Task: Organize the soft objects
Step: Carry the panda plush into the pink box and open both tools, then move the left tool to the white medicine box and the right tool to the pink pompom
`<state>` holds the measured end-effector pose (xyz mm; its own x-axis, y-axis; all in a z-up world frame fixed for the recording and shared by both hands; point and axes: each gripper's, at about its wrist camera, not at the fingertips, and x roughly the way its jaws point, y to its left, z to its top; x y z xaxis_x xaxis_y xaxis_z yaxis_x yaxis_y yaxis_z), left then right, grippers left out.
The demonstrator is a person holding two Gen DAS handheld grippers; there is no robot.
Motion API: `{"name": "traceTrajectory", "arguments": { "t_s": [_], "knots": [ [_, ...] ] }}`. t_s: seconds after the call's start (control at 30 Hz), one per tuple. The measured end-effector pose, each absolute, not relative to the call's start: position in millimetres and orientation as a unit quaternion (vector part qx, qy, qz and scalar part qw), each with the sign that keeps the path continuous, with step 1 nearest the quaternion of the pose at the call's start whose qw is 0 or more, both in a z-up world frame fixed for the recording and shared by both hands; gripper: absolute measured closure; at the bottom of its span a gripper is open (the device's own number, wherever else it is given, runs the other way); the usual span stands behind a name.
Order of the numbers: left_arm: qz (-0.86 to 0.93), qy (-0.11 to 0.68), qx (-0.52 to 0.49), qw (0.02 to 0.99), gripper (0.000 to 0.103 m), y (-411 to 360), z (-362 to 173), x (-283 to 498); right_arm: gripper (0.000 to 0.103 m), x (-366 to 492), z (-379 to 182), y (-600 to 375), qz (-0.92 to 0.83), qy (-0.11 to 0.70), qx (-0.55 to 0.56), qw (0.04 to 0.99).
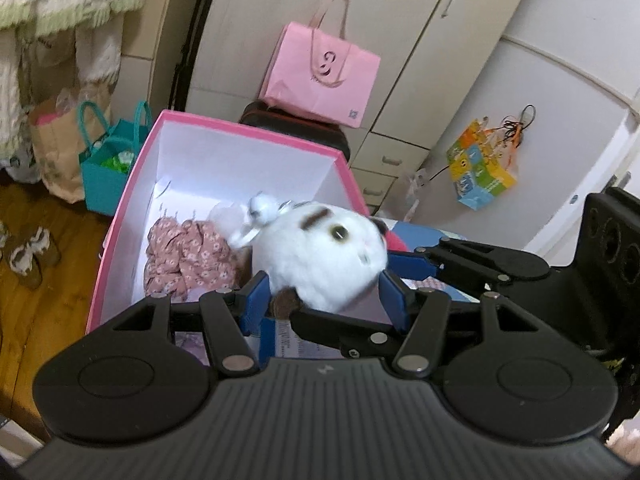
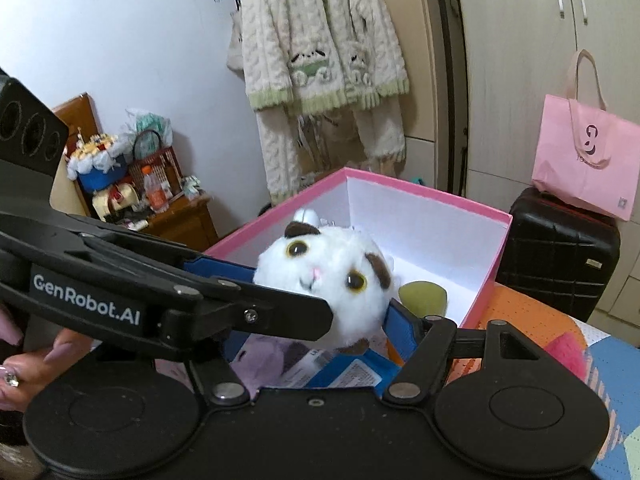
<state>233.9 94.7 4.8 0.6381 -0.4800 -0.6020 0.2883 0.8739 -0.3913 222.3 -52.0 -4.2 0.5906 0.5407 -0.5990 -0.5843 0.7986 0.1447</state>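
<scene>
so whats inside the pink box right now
In the pink box: a floral pink cloth and a green piece. The white plush, between both grippers' fingers, covers the rest of the floor.

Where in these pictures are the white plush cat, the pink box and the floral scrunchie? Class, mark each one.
white plush cat (image 2: 320, 280): right wrist view, on its face.
pink box (image 1: 240, 128): left wrist view, on its far rim.
floral scrunchie (image 1: 188, 260): left wrist view, on its gathered fabric.
</scene>
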Motion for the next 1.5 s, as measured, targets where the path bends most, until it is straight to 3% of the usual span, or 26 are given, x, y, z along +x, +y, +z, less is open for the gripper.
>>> {"name": "traceTrajectory", "arguments": {
  "t_s": [0.2,0.67,1.07,1.5],
  "knots": [
    [-0.204,0.364,-0.127,0.900,0.045,100,2,231,0.028,223,-9,-49,0.303,0.324,-0.068,0.893],
    [-0.202,0.289,-0.077,0.933,0.041,98,52,166,0.028,177,28,-113,0.304,0.303,-0.020,0.903],
    [-0.250,0.274,-0.025,0.929,0.039,34,66,119,0.028,131,44,-187,0.276,0.293,0.004,0.915],
    [-0.258,0.289,0.032,0.921,0.036,-53,40,123,0.027,122,27,-250,0.237,0.251,-0.001,0.939]
  ]
}}
